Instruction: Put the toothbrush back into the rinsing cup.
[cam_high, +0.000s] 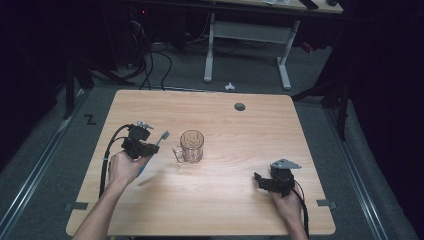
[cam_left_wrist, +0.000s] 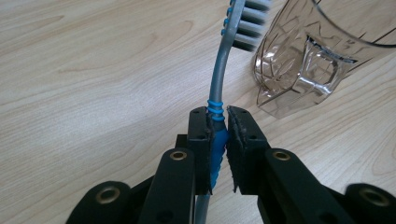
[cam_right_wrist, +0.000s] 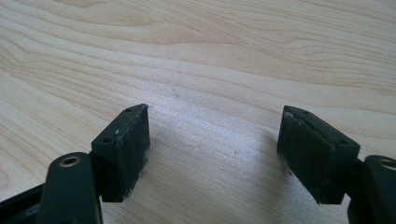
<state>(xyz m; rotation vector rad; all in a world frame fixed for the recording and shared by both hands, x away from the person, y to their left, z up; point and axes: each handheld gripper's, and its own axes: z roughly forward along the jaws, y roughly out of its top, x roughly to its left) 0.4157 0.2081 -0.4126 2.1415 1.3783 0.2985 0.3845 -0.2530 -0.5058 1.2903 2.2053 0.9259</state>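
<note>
Wood table (cam_high: 225, 210): one toothbrush (cam_left_wrist: 223, 74), one mug (cam_high: 191, 146).

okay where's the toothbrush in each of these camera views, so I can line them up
High view: the toothbrush sits left of centre, clamped in the left gripper, bristles toward the glass mug.
Left gripper view: it runs up the middle, blue grip pinched between the fingers, head at the top edge.
Right gripper view: not in it; the right gripper is open over bare table.
Shared landmark: the glass mug beside the bristles.
</note>
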